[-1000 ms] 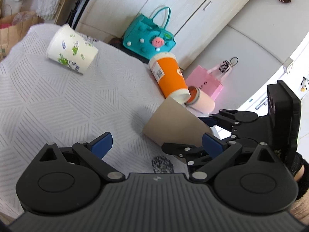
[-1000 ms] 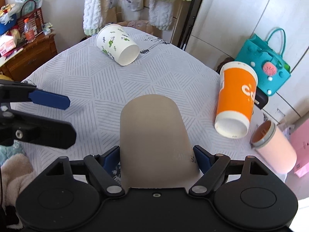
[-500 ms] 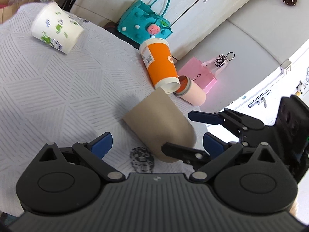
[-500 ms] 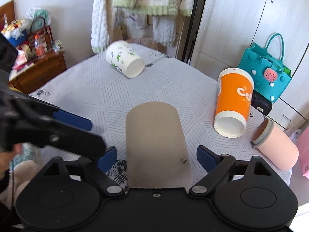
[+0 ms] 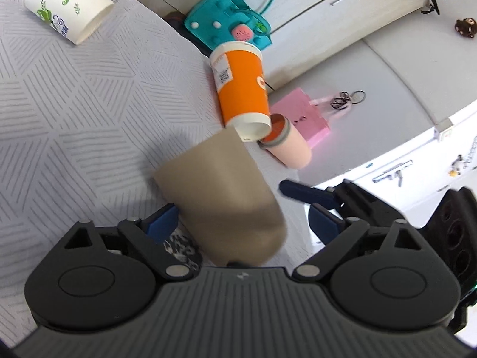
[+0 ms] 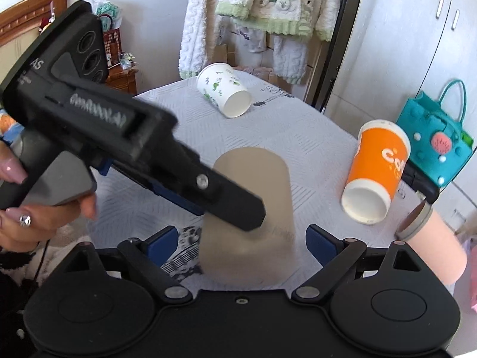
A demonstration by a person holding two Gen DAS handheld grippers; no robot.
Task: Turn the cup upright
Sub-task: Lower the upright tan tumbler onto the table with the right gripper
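A plain tan paper cup [image 5: 220,200] lies on its side on the white quilted table [image 5: 74,104]; it also shows in the right wrist view [image 6: 253,208]. My left gripper [image 5: 243,223] is open, its blue pads on either side of the cup's near end. My right gripper [image 6: 241,241] is open too, its pads apart from the cup's sides. In the right wrist view the left gripper's body [image 6: 119,149] crosses in front of the cup, one finger over it.
An orange cup [image 6: 378,176] lies on its side at the right. A pink tumbler [image 6: 432,244] lies at the table's right edge. A white leaf-printed cup [image 6: 223,92] lies at the far side. A teal bag [image 6: 438,140] stands beyond the table.
My right gripper has opened and let go of the tan cup. My left gripper has moved in over the cup, its pads now around the cup's near end.
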